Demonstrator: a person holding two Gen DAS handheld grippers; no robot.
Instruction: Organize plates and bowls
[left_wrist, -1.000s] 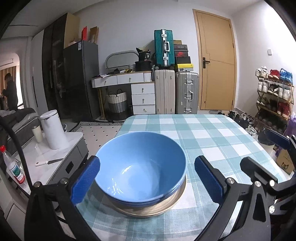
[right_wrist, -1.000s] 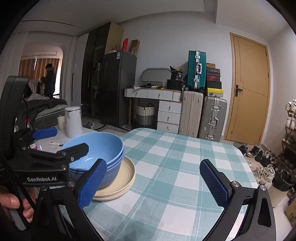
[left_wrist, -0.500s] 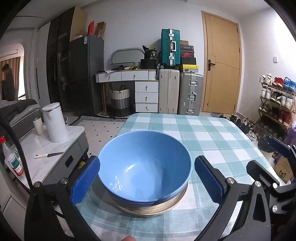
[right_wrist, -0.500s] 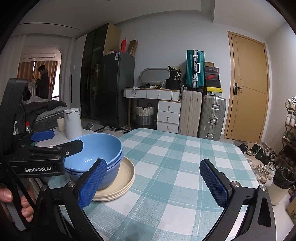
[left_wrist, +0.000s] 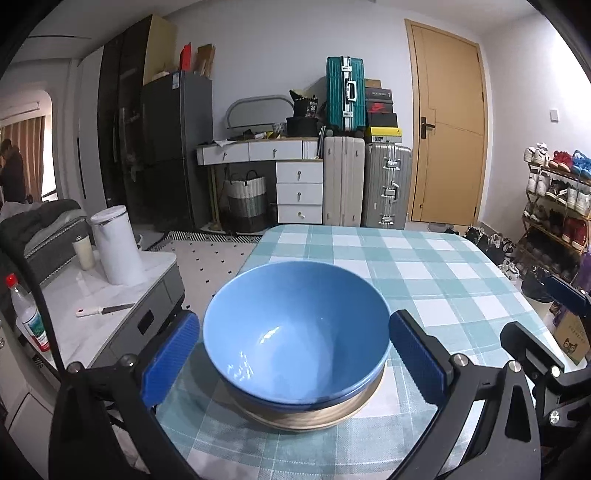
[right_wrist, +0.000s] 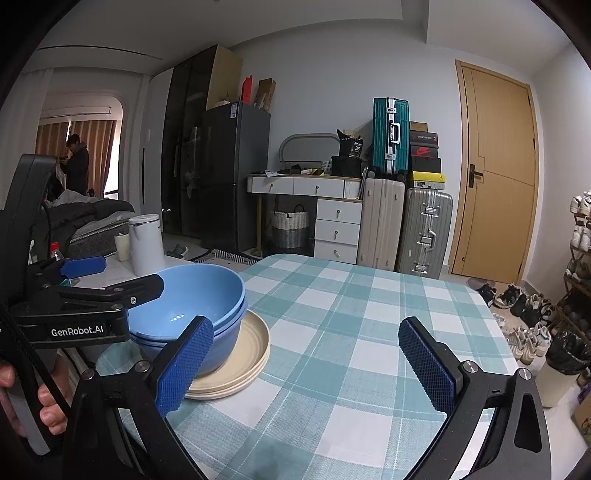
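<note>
Straddling the blue bowls (left_wrist: 295, 332), the left tongs (left_wrist: 293, 363) stand spread wide, pads either side of the rim, holding nothing; the bowls sit nested on cream plates (left_wrist: 314, 417) on the checked desk (left_wrist: 424, 266). Seen from the right, the right tongs (right_wrist: 306, 369) gape empty over the cloth, beside the stack.

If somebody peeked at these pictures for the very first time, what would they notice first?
Probably the big blue bowls, nested together on a stack of beige plates near the corner of the green-checked table. Next, the left gripper, wide open with a blue finger on each side of the bowls. The right gripper is open too, over bare tablecloth.
</note>
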